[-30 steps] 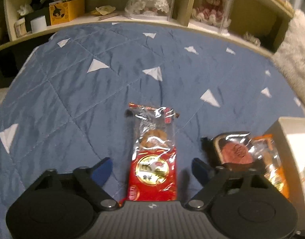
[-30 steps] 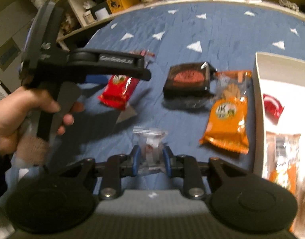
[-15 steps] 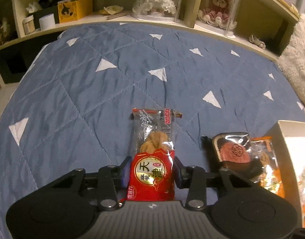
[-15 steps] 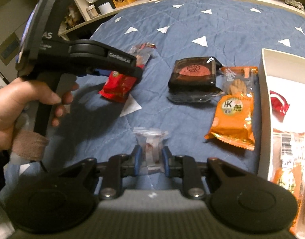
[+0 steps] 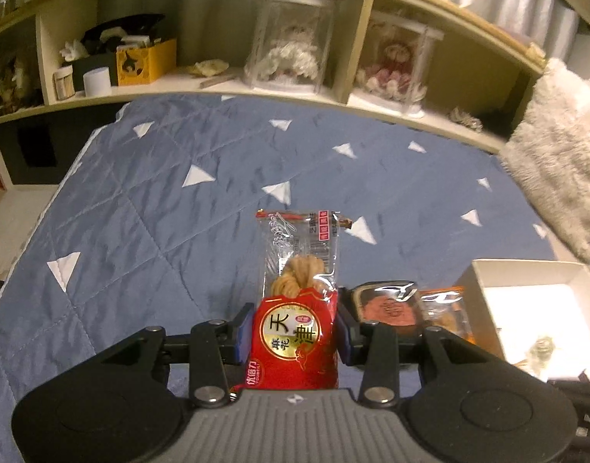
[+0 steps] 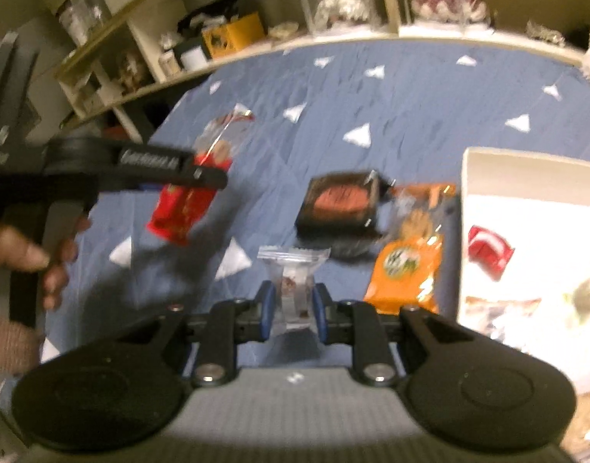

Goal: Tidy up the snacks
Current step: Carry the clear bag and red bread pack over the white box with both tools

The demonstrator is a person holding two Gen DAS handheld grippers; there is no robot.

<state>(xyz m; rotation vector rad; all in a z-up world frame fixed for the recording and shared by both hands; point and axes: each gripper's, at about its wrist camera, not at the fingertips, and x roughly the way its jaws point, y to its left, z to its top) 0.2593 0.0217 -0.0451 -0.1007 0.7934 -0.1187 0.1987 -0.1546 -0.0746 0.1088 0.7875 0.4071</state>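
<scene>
My left gripper (image 5: 293,332) is shut on a red and clear snack packet (image 5: 297,308) with a twisted biscuit inside, and holds it lifted off the blue quilt (image 5: 160,212). The packet also shows in the right wrist view (image 6: 187,196), under the left gripper's body (image 6: 133,162). My right gripper (image 6: 293,308) is shut on a small clear candy packet (image 6: 294,285), held above the quilt. A black packet (image 6: 343,202) and an orange packet (image 6: 408,266) lie on the quilt beside a white box (image 6: 464,208).
The white box (image 5: 468,281) at the right holds a red packet (image 6: 489,250) and other snacks. Shelves (image 5: 256,88) with jars and boxes run along the far edge of the bed. A furry cushion (image 5: 553,162) lies at the far right.
My left gripper closed on the red packet and lifted it off the quilt. My right gripper rose with the clear candy packet still held in it.
</scene>
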